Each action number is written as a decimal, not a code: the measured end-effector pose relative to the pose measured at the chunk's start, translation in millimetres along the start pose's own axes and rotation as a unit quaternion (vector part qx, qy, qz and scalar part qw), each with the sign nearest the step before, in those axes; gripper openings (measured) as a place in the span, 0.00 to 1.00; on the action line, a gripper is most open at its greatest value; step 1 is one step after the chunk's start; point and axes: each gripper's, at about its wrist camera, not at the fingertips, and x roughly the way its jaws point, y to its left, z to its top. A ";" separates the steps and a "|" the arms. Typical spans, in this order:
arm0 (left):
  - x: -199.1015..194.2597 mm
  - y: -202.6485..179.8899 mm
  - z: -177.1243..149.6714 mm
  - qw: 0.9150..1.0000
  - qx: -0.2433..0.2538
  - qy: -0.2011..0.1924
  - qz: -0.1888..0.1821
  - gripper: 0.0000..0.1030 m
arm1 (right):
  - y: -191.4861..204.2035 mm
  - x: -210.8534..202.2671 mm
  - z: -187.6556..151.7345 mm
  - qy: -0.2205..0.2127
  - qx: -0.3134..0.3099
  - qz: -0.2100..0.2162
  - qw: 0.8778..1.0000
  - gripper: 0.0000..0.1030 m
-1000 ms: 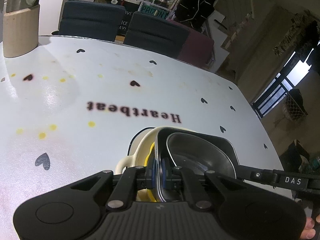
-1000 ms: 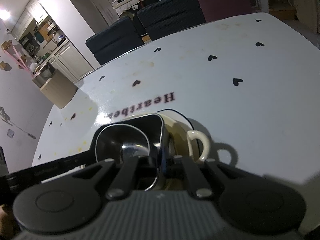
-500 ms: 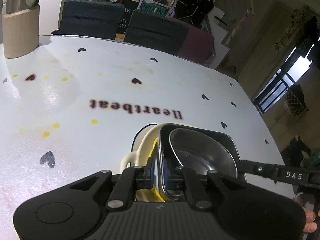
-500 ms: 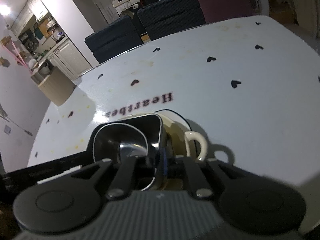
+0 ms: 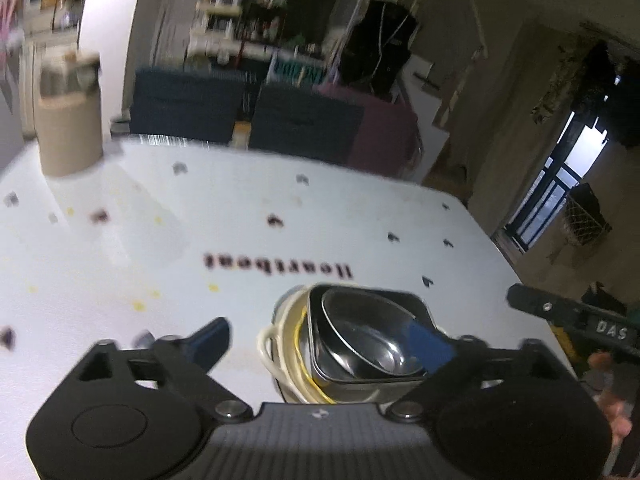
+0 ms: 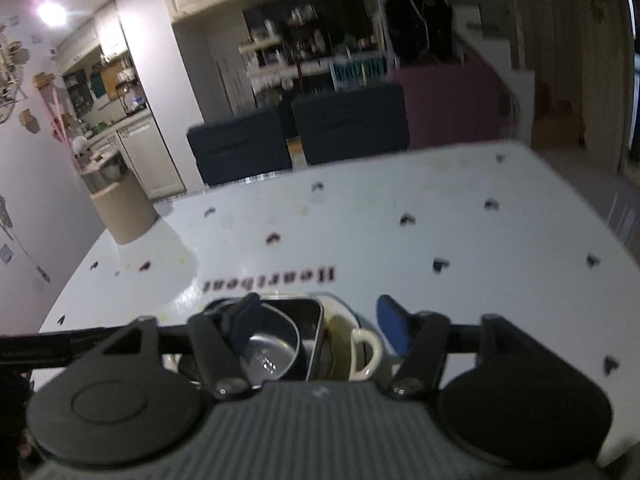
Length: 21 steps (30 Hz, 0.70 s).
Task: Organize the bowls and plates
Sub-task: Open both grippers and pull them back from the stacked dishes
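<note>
The stack is built, and both grippers have let go! The left gripper [image 5: 324, 340] has just spread its jaws wide, the right gripper [image 6: 320, 320] has just been opening too, and neither pad presses on anything. On the white heart-print table [image 5: 120, 248], a round steel bowl [image 5: 368, 344] sits inside a dark square tray [image 5: 400, 304], nested in a cream handled dish [image 5: 280, 360]. Little seems left; no other dishes are visible.

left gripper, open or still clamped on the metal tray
Open. The left gripper has just been opening: its fingers stand wide apart, touching nothing, and the metal tray sits nested in the cream dish.
</note>
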 end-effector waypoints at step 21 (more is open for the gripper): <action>-85.8 -30.4 -52.5 0.994 0.041 -0.084 0.057 1.00 | 5.1 -109.5 -59.0 -0.088 -0.048 -0.015 0.995 1.00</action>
